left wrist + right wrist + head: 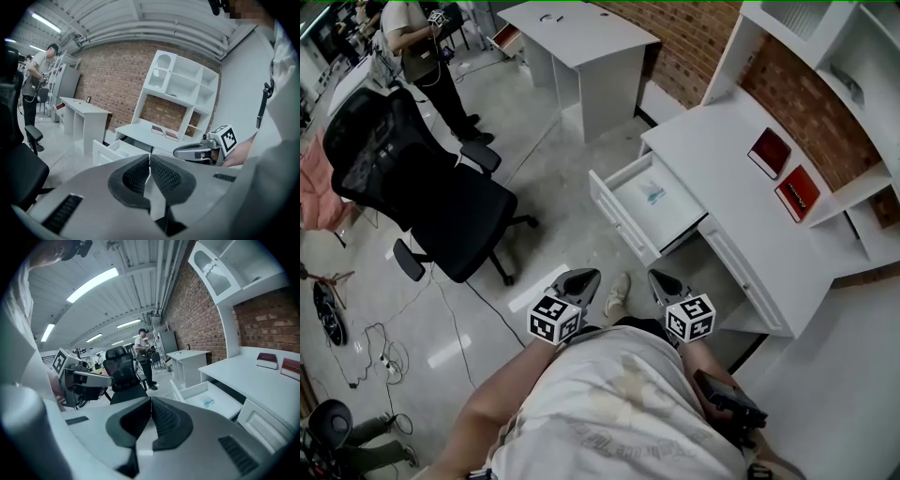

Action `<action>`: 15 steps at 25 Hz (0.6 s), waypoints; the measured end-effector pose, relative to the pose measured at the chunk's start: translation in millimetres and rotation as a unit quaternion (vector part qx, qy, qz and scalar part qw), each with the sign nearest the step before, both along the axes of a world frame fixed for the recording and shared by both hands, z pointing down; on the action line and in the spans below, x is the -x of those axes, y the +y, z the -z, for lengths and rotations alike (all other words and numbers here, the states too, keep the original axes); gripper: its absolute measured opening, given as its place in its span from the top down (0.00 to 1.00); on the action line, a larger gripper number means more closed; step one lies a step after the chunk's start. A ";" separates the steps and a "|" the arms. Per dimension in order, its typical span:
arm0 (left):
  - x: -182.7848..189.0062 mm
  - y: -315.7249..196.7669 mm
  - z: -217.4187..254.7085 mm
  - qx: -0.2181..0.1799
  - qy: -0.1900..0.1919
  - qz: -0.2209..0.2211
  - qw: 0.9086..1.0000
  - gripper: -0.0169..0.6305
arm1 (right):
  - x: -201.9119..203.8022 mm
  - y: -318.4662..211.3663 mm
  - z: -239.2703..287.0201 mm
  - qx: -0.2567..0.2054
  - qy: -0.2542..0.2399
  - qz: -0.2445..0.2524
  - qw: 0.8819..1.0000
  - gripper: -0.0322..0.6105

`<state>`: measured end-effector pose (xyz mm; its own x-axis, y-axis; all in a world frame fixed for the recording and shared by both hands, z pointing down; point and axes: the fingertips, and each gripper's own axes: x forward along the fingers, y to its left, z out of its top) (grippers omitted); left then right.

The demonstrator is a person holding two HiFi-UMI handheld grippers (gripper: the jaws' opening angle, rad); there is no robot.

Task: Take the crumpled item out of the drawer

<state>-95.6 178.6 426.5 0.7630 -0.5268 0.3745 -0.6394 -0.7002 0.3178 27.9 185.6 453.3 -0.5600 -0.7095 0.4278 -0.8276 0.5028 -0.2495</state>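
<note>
Showing faintly in drawer (620, 218): crumpled item (654, 194)

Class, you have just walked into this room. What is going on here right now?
A person stands facing a white desk, holding a gripper in each hand close to the body. The left gripper and the right gripper are both shut and hold nothing. The desk's drawer is pulled open, and the small crumpled item lies inside it, untouched. Neither gripper is near the drawer, so taking it out has not yet begun.

Front of drawer (620, 221): free from above.
Back of drawer: covered by desk top (722, 159).
Left side: office chair (431, 197), well apart.
</note>
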 end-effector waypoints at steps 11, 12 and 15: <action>-28.9 -64.8 -12.3 0.011 -0.015 -0.018 1.000 0.93 | -22.0 -73.6 -14.1 0.009 -0.004 0.002 1.000 0.91; -30.6 -70.5 -12.7 0.012 -0.016 -0.019 1.000 0.93 | -23.1 -79.7 -14.5 0.010 -0.005 0.001 1.000 0.91; -34.4 -84.5 -14.0 0.017 -0.015 -0.021 1.000 0.93 | -24.5 -94.0 -16.4 0.017 -0.004 0.004 1.000 0.91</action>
